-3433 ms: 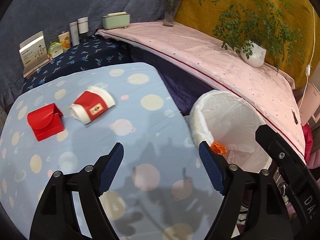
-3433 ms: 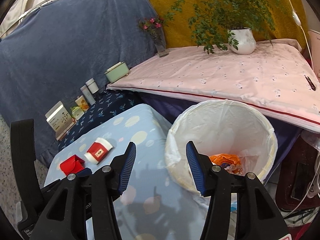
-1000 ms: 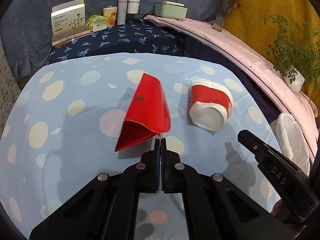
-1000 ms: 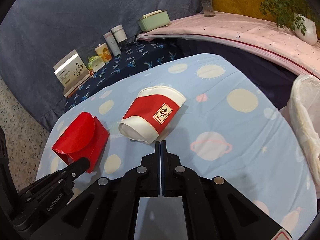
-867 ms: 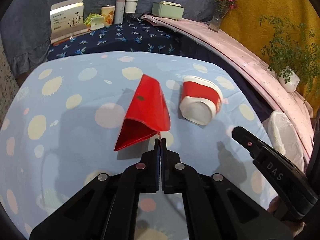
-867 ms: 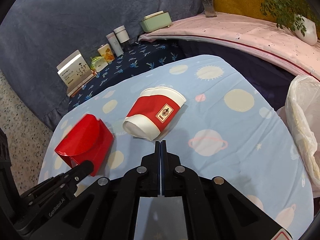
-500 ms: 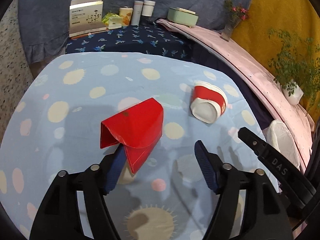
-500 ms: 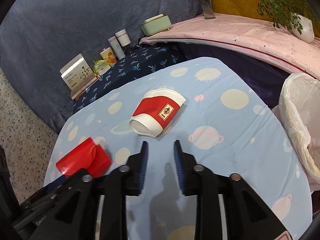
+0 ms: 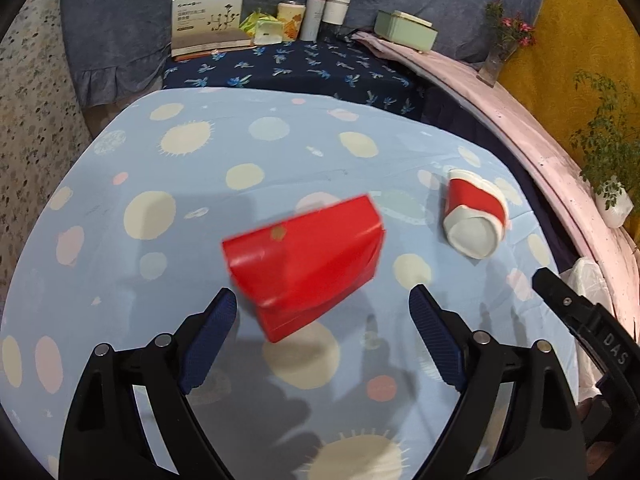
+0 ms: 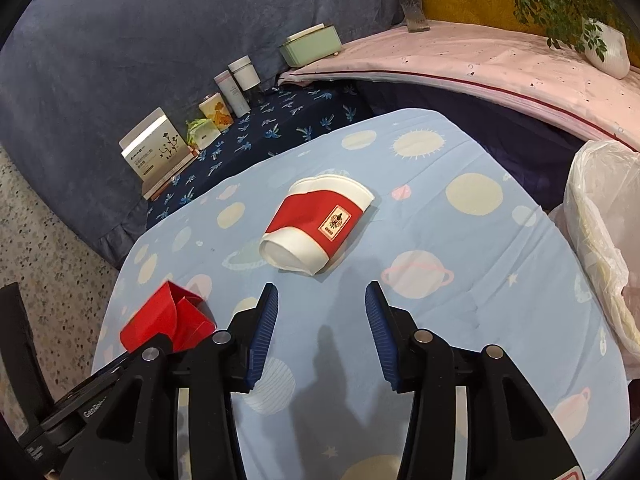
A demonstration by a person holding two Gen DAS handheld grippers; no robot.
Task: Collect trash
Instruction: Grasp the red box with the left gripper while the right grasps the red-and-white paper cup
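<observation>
A red folded carton point(image 9: 308, 256) lies on the light blue planet-print cloth point(image 9: 240, 148), just ahead of my open left gripper point(image 9: 322, 328); it also shows in the right wrist view point(image 10: 168, 320). A crushed red and white paper cup point(image 10: 320, 222) lies on its side ahead of my open right gripper point(image 10: 322, 328); it also shows in the left wrist view point(image 9: 476, 216). The white-lined trash bin point(image 10: 604, 224) stands at the cloth's right edge. Both grippers are empty.
A dark blue patterned shelf point(image 9: 300, 68) behind the cloth holds a white box point(image 9: 206, 16), small jars point(image 9: 326, 12) and a green case point(image 9: 404, 32). A pink-covered ledge point(image 10: 480, 60) carries a potted plant point(image 10: 600, 44) and a flower vase point(image 9: 496, 60).
Both grippers went from shut to open. The left gripper let go of the red carton, which now lies flatter and turned. The right gripper has opened wider behind the cup.
</observation>
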